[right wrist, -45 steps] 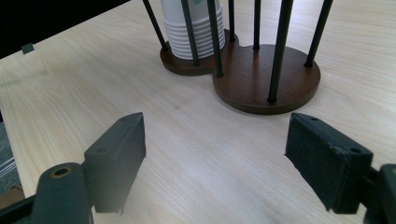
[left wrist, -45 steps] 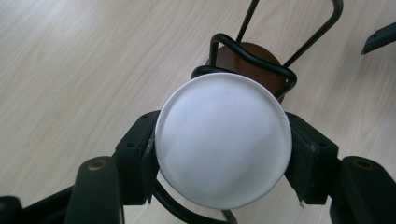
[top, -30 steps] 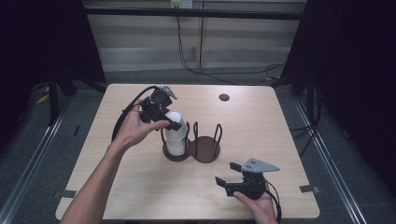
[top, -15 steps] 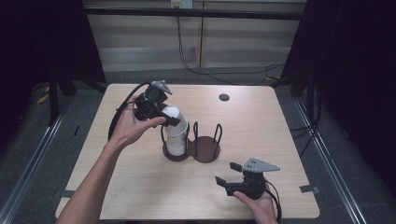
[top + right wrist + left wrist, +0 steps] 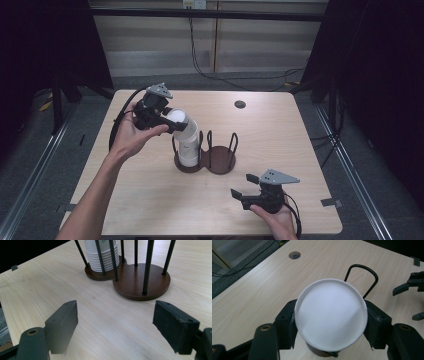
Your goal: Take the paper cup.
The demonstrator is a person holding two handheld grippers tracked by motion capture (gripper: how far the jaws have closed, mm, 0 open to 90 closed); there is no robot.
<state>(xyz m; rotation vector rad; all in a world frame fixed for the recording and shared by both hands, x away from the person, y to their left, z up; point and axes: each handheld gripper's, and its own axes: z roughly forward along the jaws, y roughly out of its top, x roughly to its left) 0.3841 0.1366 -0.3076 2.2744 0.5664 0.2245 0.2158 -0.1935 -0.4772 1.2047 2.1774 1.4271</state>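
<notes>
Left jaws clamped on top paper cup, right jaws released.

We've got the left gripper grasping the white paper cup at its rim, a pad on each side; cup sits tilted above the cup stack in the left bay of the wooden cup holder. We see the right gripper low on the counter, in front of the holder and to its right, well apart from it, nothing between its pads. Holder's right bay is bare.
</notes>
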